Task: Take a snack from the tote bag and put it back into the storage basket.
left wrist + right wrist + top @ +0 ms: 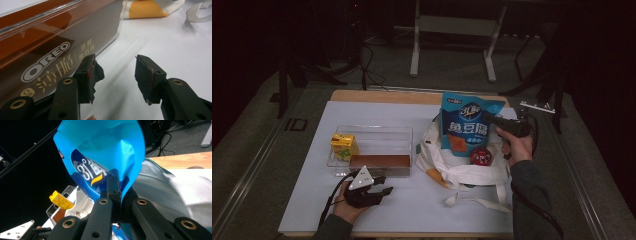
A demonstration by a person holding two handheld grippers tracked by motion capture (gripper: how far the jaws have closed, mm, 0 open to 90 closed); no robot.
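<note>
**Lifting the blue pouch clear of the tote**

Holding the blue snack pouch (466, 125) by its right edge, my right gripper (492, 119) is clenched on the foil; in the right gripper view the two black jaws meet on the pouch (105, 157) with only the film between them. The pouch stands upright in the right half of the high view, its long axis running top to bottom of the frame, its lower end still down in the mouth of the white tote bag (447, 167). A red round tin (480, 156) sits just beside its lower right corner, inside the same bag.

As I judge it, the coming move turns on this: the clear plastic bin (372, 131) lies to the left of the pouch, with the yellow carton (344, 146) and the brown Oreo box (379, 161) already in it, so the pouch must rise before it travels left.

My left gripper (379, 186) rests at lower left just in front of the bin, jaws apart and gripping nothing, the Oreo box (47, 52) close beside its left jaw. The right hand is plainly the nearer one.
</note>
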